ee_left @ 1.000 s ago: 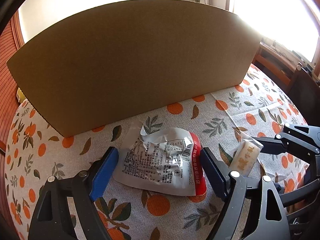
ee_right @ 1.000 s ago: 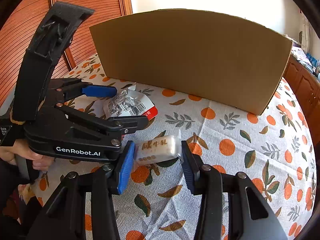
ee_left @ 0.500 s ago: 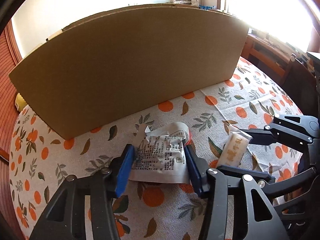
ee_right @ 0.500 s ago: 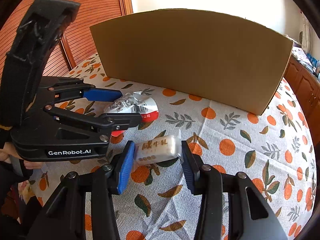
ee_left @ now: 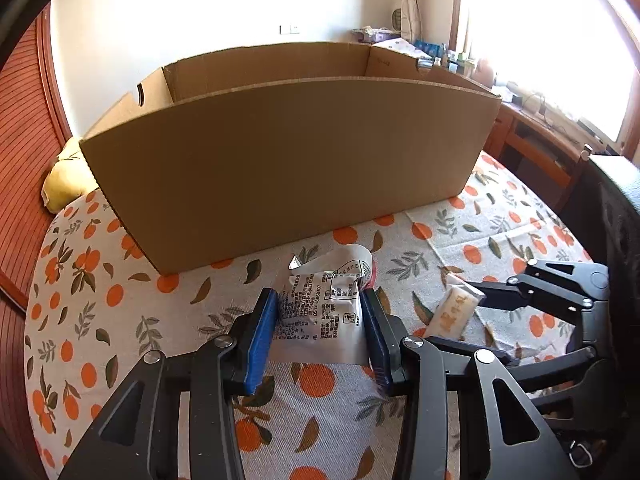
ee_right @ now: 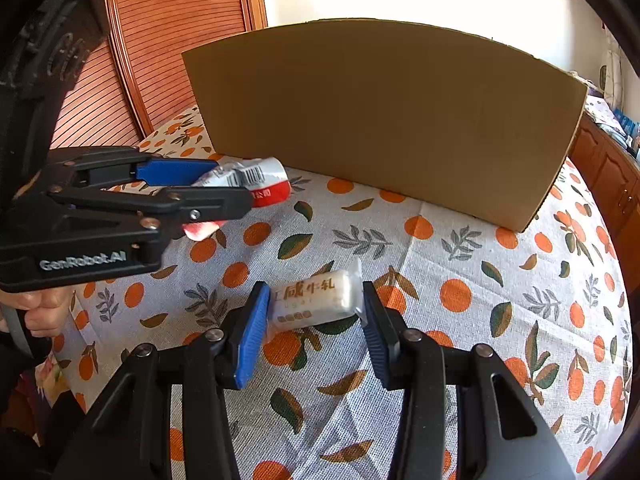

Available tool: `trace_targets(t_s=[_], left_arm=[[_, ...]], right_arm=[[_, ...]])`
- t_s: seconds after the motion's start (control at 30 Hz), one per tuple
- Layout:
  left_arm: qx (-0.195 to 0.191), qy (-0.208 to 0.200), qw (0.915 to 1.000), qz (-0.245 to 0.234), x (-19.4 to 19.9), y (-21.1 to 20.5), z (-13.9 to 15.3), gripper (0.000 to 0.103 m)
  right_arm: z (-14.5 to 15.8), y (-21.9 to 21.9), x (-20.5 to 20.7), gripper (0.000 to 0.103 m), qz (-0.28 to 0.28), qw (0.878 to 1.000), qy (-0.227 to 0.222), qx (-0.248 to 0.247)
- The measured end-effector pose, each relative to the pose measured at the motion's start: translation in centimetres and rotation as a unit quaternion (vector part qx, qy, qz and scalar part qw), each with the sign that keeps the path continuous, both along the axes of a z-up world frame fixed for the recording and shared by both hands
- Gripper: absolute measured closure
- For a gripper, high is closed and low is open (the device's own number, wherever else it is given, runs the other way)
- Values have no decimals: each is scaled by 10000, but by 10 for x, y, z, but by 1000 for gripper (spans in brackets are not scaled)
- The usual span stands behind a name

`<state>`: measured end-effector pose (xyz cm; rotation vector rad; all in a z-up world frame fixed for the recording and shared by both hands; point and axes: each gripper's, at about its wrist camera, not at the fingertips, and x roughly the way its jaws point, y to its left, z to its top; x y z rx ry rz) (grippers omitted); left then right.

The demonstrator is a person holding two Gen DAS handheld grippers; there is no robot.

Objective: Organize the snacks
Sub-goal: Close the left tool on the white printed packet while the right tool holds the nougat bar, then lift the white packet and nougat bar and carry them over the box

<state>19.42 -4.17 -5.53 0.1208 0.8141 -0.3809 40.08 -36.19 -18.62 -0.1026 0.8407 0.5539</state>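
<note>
A crumpled silver snack packet [ee_left: 320,312] with a red edge sits between the blue pads of my left gripper [ee_left: 318,294], whose jaws are closing and pressing on both its sides. In the right wrist view the packet [ee_right: 264,178] hangs clear above the tablecloth in that left gripper [ee_right: 224,188]. My right gripper [ee_right: 314,288] is shut on a white wrapped candy bar [ee_right: 312,300], gripped end to end low over the cloth. The same bar [ee_left: 452,312] shows at the right of the left wrist view. An open cardboard box [ee_left: 280,168] stands just behind both; what lies inside is hidden.
An orange-print tablecloth [ee_right: 460,264] covers the table. A yellow bag [ee_left: 64,176] lies left of the box. A wooden slatted panel [ee_right: 160,40] rises at the left, wooden furniture [ee_left: 532,148] stands at the right. A person's hand [ee_right: 40,312] holds the left gripper's handle.
My left gripper's jaws went from wide around the flat packet to squeezed on it, crumpling it, and lifted it off the cloth. The right gripper and its bar stayed put.
</note>
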Motion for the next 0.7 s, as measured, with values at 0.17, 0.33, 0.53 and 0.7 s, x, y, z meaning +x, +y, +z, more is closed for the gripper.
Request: trace_targets(t_s=[0.17, 0.33, 0.53, 0.7], left_arm=[[-120, -123, 9999, -10, -9, 6, 13, 59], [-232, -265, 9994, 20, -21, 13, 28, 59], [-313, -388, 9988, 26, -30, 18, 39, 59], [-358, -468, 9983, 23, -35, 21, 49, 59]], right_arm=[[0, 0, 0, 57, 0, 10000, -1, -1], [1, -1, -2, 57, -22, 10000, -49, 19], [4, -6, -7, 57, -143, 9997, -210, 42], [8, -11, -12, 57, -244, 9989, -393, 94]])
